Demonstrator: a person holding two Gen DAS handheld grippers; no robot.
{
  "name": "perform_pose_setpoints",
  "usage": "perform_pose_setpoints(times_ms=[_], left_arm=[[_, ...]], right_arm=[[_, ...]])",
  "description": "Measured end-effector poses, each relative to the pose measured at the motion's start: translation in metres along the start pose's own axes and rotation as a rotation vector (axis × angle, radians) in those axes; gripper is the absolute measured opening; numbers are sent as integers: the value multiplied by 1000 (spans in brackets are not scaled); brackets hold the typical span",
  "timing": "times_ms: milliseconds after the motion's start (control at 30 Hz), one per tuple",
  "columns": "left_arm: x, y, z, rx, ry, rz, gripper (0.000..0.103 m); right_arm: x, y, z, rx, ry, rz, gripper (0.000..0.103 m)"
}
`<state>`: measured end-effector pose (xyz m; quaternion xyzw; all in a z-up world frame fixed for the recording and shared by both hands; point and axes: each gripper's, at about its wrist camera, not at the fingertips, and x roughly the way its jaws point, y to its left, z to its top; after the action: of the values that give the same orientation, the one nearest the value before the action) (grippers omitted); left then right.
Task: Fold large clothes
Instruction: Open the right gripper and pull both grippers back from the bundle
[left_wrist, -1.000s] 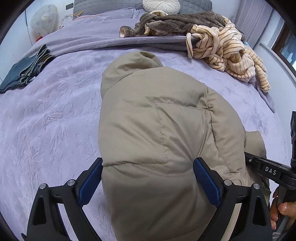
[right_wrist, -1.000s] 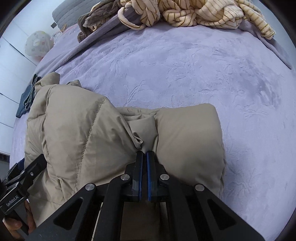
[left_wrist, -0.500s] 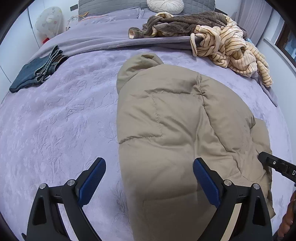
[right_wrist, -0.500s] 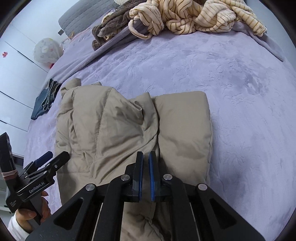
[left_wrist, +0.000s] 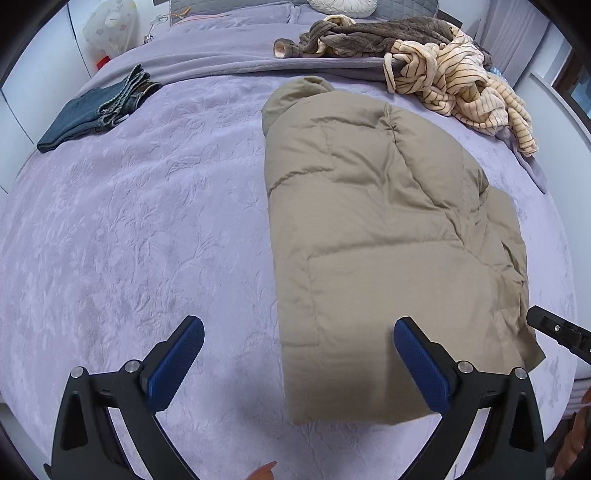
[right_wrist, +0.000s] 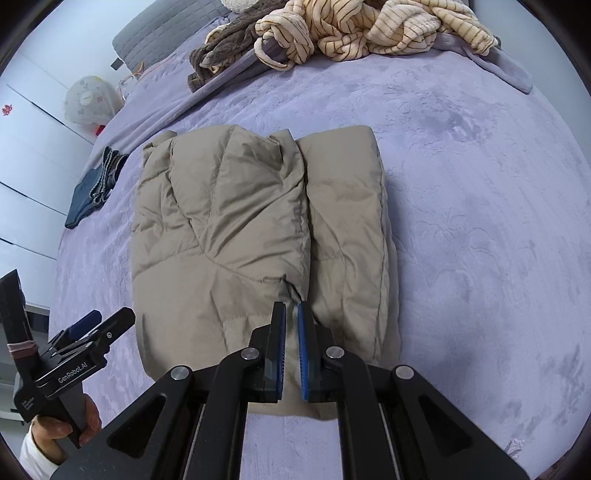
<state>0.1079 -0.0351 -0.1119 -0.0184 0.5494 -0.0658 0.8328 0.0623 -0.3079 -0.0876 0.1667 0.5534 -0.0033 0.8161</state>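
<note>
A tan puffer jacket (left_wrist: 380, 236) lies folded lengthwise on the purple bedspread (left_wrist: 140, 229); it also shows in the right wrist view (right_wrist: 236, 236), with one side folded over the middle. My left gripper (left_wrist: 299, 354) is wide open and empty, held above the jacket's near edge. My right gripper (right_wrist: 291, 332) has its pads almost together with a narrow gap and holds nothing; it hovers over the jacket's near end, by the seam between the two folds. The left gripper (right_wrist: 96, 325) shows at lower left in the right wrist view.
Folded jeans (left_wrist: 96, 107) lie at the far left of the bed. A heap of brown and cream striped clothes (left_wrist: 436, 59) lies at the far end, also in the right wrist view (right_wrist: 332, 33). Pillows (left_wrist: 343, 5) and a white wall stand beyond.
Both grippers have pulled back and up from the jacket. The right gripper has let go of the jacket fabric, which now lies flat. The left gripper has stayed open.
</note>
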Motion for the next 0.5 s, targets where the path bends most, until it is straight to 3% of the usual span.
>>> perform_pose_setpoints(times_ms=[133, 400, 467, 500], left_arm=[[-19, 8, -15, 9, -32, 54, 103], [-74, 25, -33, 38, -110, 68, 103], [-88, 27, -37, 42, -117, 65, 103], [-94, 28, -39, 41, -118, 63, 103]], right_arm=[[-6, 3, -24, 8, 36, -18, 7], [-37, 23, -59, 8, 11, -67, 7], [-48, 30, -63, -5, -11, -82, 14], [-55, 34, -65, -12, -27, -89, 34]])
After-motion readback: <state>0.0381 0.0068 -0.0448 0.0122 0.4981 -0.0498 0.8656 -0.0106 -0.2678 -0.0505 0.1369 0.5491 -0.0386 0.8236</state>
